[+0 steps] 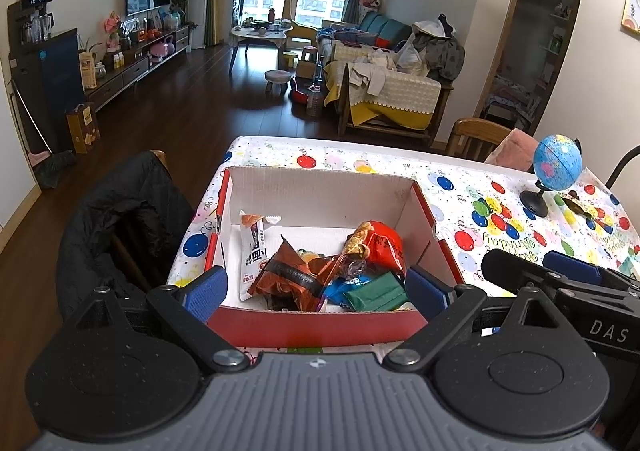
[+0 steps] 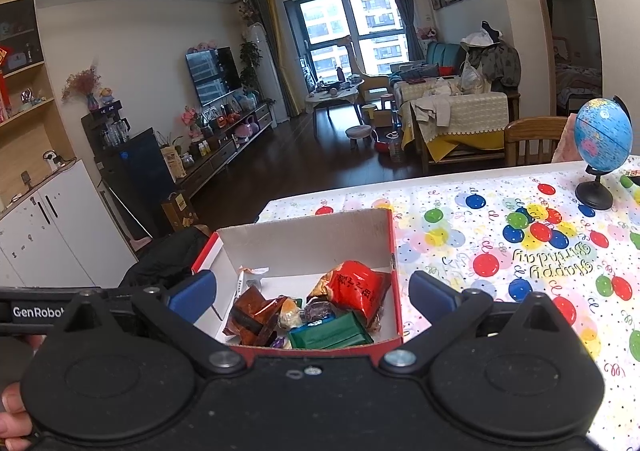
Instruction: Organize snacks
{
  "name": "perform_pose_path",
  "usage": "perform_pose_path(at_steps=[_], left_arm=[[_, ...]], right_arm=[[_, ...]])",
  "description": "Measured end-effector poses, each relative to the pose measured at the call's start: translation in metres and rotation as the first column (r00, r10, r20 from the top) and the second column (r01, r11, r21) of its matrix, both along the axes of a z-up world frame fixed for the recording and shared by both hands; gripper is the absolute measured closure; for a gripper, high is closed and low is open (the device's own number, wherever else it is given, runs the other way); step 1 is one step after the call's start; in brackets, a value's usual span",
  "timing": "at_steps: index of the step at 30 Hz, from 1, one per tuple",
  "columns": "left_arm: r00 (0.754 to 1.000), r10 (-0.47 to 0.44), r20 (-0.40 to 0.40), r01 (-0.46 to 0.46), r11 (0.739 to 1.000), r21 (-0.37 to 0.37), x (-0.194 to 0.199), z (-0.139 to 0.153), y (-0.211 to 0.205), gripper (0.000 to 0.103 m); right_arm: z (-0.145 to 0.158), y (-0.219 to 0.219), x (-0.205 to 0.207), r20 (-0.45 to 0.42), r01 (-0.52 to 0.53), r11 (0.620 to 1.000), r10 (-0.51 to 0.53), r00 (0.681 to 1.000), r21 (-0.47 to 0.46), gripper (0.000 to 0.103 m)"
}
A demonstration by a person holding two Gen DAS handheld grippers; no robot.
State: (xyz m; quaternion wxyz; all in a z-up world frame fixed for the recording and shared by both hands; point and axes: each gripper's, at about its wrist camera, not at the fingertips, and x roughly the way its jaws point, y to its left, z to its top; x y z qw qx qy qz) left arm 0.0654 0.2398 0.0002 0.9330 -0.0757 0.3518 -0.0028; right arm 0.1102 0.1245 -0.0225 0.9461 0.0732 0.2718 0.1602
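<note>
Table: the dining table under a white plastic cloth printed with coloured balloons (image 2: 500,251) carries everything; most of the cloth lies bare to the right of the box.
Box: an open red cardboard box with a white inside (image 1: 320,187) sits at the table's near left corner, likely as the collecting spot, since all the snacks in view lie inside it.
Globe: a small blue globe on a black stand (image 2: 602,139) stands well apart at the far right, seemingly out of the task.
Snacks: heaped toward the box's near side are a puffy red foil bag (image 1: 380,243), a long white wrapped bar (image 1: 252,251) leaning by the left wall, a brown-orange crinkled packet (image 1: 286,275) and a flat green packet (image 1: 376,293).
Left gripper: the left gripper (image 1: 316,287), blue-padded, hovers at the near wall, spread wide, empty and touching nothing.
Right gripper: the right gripper (image 2: 312,293) is equally wide apart, empty, poised over the same heap.
Progress: sorting looks nearly finished.
</note>
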Motion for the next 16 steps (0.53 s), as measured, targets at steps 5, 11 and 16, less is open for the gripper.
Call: perform_pose_path(at_steps=[5, 11, 16], left_arm=[[1.0, -0.001, -0.011, 0.001, 1.0, 0.001, -0.002, -0.003, 0.0, 0.007], [0.999, 0.016, -0.041, -0.016, 1.0, 0.001, -0.002, -0.01, 0.001, 0.007], [0.998, 0.018, -0.068, -0.018, 1.0, -0.003, -0.003, -0.018, 0.002, 0.007]], right_arm=[[0.001, -0.003, -0.002, -0.006, 0.001, 1.0, -0.001, 1.0, -0.001, 0.0], [-0.004, -0.006, -0.005, -0.028, 0.009, 1.0, -0.009, 1.0, -0.002, 0.0], [-0.011, -0.007, -0.008, -0.056, 0.009, 1.0, -0.009, 0.998, -0.002, 0.0]])
